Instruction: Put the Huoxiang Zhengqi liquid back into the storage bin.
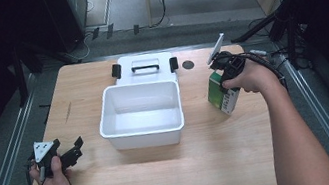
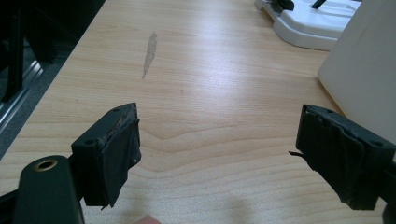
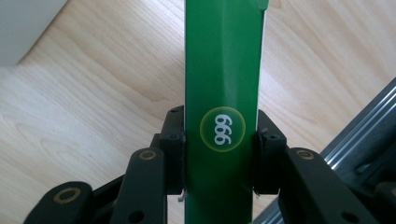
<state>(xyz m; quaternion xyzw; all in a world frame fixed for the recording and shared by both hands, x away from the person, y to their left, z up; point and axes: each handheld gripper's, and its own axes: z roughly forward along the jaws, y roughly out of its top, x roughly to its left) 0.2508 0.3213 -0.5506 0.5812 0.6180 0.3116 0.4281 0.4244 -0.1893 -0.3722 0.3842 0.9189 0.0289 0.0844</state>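
Observation:
A green and white carton stands to the right of the white bin, held from above by my right gripper. In the right gripper view the two black jaws press on both narrow sides of the green carton, which bears a round "999" mark; the gripper is shut on it. My left gripper rests at the table's front left, jaws wide apart. Its black pads have bare wood between them in the left gripper view, where the gripper is open.
The bin's white lid with black latches lies just behind the bin. A dark round hole marks the table top. Metal rails run along both table sides. A scuff marks the wood ahead of the left gripper.

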